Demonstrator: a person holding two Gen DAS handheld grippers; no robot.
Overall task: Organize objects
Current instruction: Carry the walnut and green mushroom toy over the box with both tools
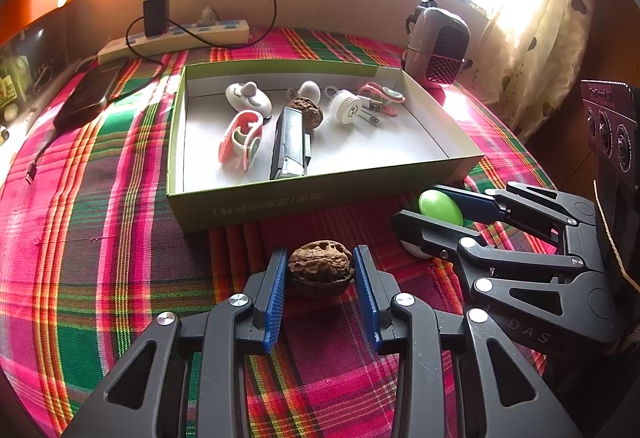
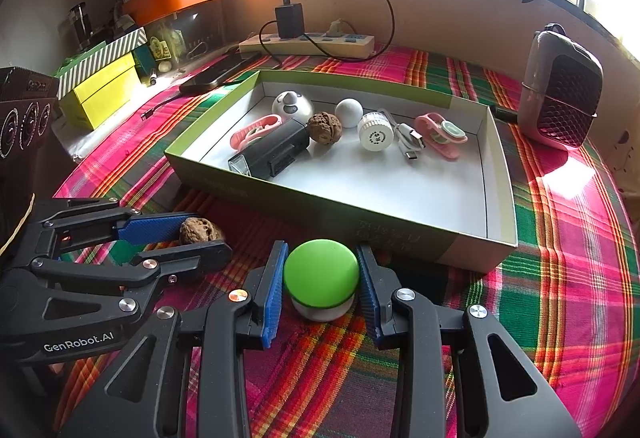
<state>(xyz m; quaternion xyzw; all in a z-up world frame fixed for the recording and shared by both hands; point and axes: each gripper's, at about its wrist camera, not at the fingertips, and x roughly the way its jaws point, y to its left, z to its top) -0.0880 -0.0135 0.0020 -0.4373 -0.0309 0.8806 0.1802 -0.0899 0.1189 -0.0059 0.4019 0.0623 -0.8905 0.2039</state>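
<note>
Objects are lying sorted in a green cardboard box sitting mid-table on the plaid tablecloth: a black light, two pink clips, a white cap and a walnut in the box. Just outside the box's near edge, the right tongs are pinching a green-topped button, while beside them the left tongs are pinching a second walnut resting on the cloth.

Two walnuts, two pink clips, one box
</note>
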